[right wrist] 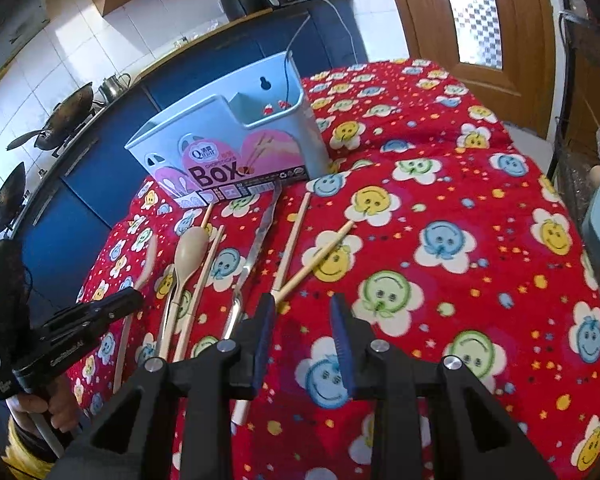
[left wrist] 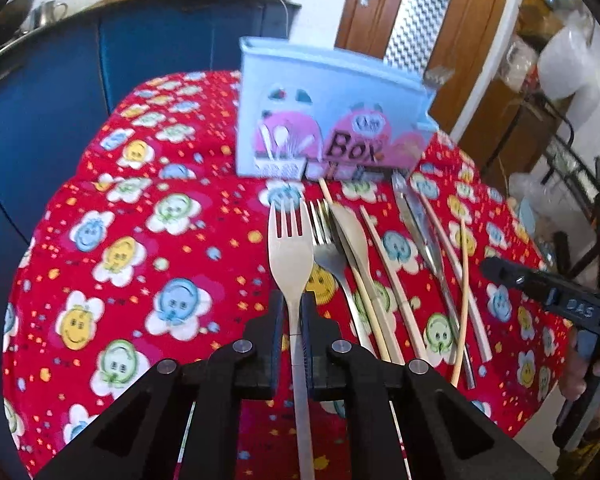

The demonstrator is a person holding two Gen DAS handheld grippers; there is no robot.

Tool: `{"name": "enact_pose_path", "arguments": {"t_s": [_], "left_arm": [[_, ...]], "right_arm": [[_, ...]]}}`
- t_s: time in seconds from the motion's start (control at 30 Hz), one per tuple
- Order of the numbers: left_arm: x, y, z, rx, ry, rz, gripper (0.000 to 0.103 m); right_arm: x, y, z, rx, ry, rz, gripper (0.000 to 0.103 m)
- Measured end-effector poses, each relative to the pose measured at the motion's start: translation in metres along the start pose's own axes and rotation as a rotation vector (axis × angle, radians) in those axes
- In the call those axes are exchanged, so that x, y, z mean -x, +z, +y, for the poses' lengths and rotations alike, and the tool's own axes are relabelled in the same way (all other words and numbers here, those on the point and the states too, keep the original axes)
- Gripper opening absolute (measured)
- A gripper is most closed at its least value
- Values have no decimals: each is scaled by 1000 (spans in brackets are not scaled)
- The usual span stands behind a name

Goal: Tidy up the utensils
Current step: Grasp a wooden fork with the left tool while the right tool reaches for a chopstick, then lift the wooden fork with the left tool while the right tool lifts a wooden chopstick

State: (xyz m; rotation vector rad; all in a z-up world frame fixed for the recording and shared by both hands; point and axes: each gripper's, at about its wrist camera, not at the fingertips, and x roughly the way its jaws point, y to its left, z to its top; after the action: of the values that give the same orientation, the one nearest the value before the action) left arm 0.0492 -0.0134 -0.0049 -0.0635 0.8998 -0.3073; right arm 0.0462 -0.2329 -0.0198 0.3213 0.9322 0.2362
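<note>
Left gripper (left wrist: 291,320) is clamped on the pale fork (left wrist: 290,248), whose handle runs lengthwise between the jaws, tines toward the blue utensil box (left wrist: 324,120) at frame centre-top; right gripper (right wrist: 303,332) hangs open and empty

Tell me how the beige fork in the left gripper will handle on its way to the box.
The beige fork looks like thin, matte plastic, so probably light and fairly stiff. The left gripper pinches only its narrow neck, so it may pivot or slip. The box stands upright and looks light; a bump might tip it.
</note>
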Motion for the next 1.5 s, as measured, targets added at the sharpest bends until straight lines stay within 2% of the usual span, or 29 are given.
{"name": "enact_pose_path", "arguments": {"t_s": [0.2, 0.37, 0.5, 0.57, 0.67, 0.77, 0.97, 1.13, 1.27, 1.5], "left_arm": [[15, 5, 10, 15, 1, -106, 8], [18, 8, 11, 12, -11, -144, 8], [20, 10, 11, 16, -22, -168, 8], [22, 12, 11, 21, -35, -180, 8], [24, 14, 9, 19, -47, -203, 8], [27, 15, 7, 18, -59, -220, 8], [33, 19, 5, 31, -71, -250, 8], [38, 24, 3, 42, -76, -284, 8], [41, 27, -1, 36, -60, -323, 8], [44, 33, -8, 18, -25, -382, 8]], "right_arm": [[-14, 19, -4, -83, -18, 64, 31], [-26, 32, -13, -174, -6, 117, 31], [-31, 39, -12, -179, -26, 142, 30], [-33, 43, -12, -189, -41, 158, 26], [-36, 46, -15, -194, -65, 154, 10], [-35, 45, -20, -212, -52, 139, 7], [-21, 37, -28, -250, 71, 60, 6], [5, 38, -17, -182, 140, -69, 6], [28, 38, 1, -52, 122, -214, 6], [49, 34, 26, 119, 36, -382, 6]]}}
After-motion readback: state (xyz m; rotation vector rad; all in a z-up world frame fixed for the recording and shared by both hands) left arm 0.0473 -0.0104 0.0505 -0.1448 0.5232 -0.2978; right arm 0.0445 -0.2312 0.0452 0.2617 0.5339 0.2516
